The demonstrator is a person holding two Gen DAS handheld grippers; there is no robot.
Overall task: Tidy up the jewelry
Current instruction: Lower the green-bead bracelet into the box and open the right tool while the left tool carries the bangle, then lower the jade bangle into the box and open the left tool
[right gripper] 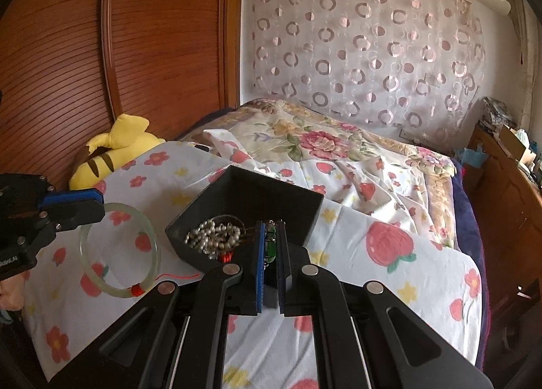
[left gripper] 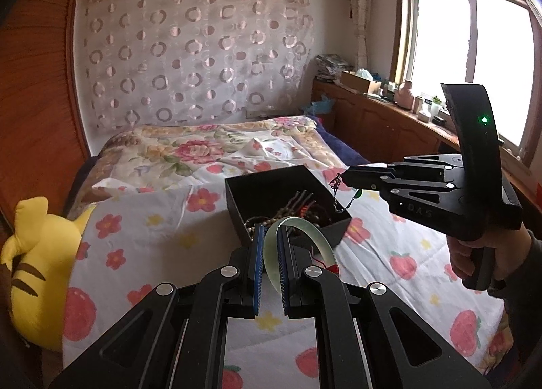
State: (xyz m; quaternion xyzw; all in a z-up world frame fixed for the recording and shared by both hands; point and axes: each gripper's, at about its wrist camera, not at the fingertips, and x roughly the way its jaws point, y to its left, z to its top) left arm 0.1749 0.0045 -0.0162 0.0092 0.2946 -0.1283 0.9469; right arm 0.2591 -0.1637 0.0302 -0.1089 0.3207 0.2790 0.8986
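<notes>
Now my left tongs pinch the jade bangle just beside the black box. My right tongs clamp a green-pendant chain above the box's far rim, with open bed all around.

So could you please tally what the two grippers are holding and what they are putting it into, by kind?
Bangles: 1, the jade bangle in the left gripper
Chains: 1, the green-stone chain in the right gripper
Boxes: 1, the black box
Total: 3
</notes>
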